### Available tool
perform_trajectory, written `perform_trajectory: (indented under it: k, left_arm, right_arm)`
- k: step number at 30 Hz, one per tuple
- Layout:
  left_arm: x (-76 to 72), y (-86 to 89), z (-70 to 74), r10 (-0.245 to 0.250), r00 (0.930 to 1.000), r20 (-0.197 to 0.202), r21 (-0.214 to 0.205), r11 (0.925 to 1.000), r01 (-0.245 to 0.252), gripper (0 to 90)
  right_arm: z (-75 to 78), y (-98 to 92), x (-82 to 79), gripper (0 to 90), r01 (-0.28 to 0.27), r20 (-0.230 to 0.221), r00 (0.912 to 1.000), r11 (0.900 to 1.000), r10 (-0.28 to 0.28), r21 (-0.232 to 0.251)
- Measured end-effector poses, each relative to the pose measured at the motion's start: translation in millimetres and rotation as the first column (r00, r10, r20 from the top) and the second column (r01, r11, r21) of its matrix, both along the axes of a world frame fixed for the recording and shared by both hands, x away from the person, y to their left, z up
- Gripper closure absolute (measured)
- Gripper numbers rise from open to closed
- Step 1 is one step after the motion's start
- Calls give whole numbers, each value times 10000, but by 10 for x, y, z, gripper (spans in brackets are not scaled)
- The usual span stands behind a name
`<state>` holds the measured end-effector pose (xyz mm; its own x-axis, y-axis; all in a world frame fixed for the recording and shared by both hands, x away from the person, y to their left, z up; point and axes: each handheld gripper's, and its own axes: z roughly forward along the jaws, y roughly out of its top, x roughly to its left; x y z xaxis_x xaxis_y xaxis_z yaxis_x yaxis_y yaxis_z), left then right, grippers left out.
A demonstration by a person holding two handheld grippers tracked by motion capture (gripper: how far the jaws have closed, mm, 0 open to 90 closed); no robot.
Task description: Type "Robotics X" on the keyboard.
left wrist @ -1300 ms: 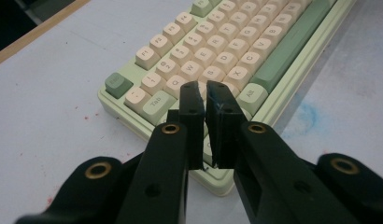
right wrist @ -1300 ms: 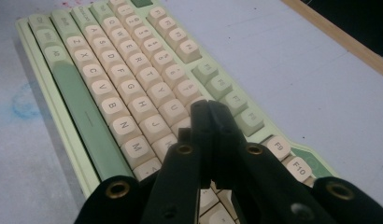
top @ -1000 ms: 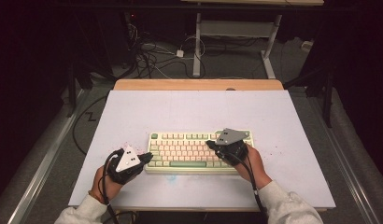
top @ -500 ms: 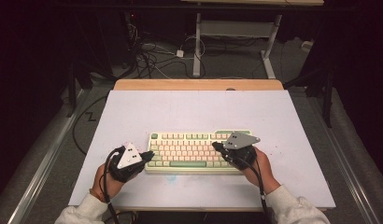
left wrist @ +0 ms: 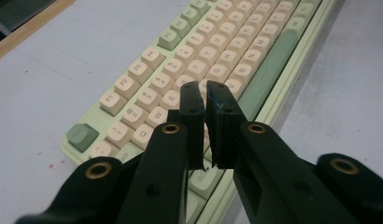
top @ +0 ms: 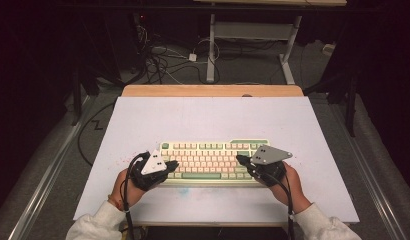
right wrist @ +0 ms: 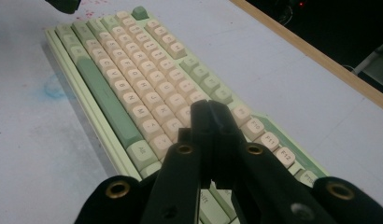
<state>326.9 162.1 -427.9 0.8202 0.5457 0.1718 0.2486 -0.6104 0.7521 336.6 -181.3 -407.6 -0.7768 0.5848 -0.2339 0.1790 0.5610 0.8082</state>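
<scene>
A pale green keyboard [top: 213,160] with cream keys lies on the white table top [top: 213,117], near the front. At the keyboard's left end, my left gripper [top: 173,164] has its jaws almost together and nothing between them. In the left gripper view its tips [left wrist: 203,88] hover over the letter keys of the keyboard [left wrist: 147,70]. My right gripper [top: 240,159] is shut and empty over the right end. In the right gripper view its tips [right wrist: 206,107] sit above the keys of the keyboard [right wrist: 129,79] near the function row.
A wooden strip [top: 213,90] edges the table's far side. Cables [top: 163,60] and a metal desk frame [top: 253,35] lie on the floor beyond. A faint blue stain [right wrist: 52,88] marks the sheet in front of the keyboard. Bare sheet lies behind the keyboard.
My right gripper has slid to the right along the keyboard. My left gripper has shifted right and slightly away from me, onto the keyboard's left end. Both stay shut.
</scene>
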Motion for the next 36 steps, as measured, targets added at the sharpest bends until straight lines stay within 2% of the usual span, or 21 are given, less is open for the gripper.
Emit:
perform_trajectory:
  k: [6, 10, 17, 21, 31, 36]
  left_arm:
    - [60, -158, -15, -351, 9992, -185, 53, 9994, 352, 837]
    - [93, -286, -27, -671, 9973, -301, 231, 9974, 679, 837]
    - [170, -477, -37, -1093, 9929, -475, 351, 9932, 1110, 837]
    - [209, -568, -46, -1284, 9902, -555, 561, 9897, 1315, 837]
    - [263, -667, -110, -1332, 9884, -727, 844, 9867, 1392, 837]
    - [289, -677, -136, -1251, 9889, -801, 857, 9876, 1318, 836]
  right_arm:
    - [-3, -83, -45, 900, 113, -25, 9999, 9999, -113, -28]
    - [-22, -107, -59, 900, 89, -71, 9999, 9999, -90, -95]
    - [-47, -85, -58, 900, -6, -138, 9999, 9999, 4, -147]
    - [-48, -76, -60, 900, -82, -139, 9999, 9999, 80, -136]
    - [-45, -100, -49, 900, -36, -76, 10000, 9998, 35, -186]
    - [-39, -113, -42, 900, 18, -66, 10000, 9998, -19, -195]
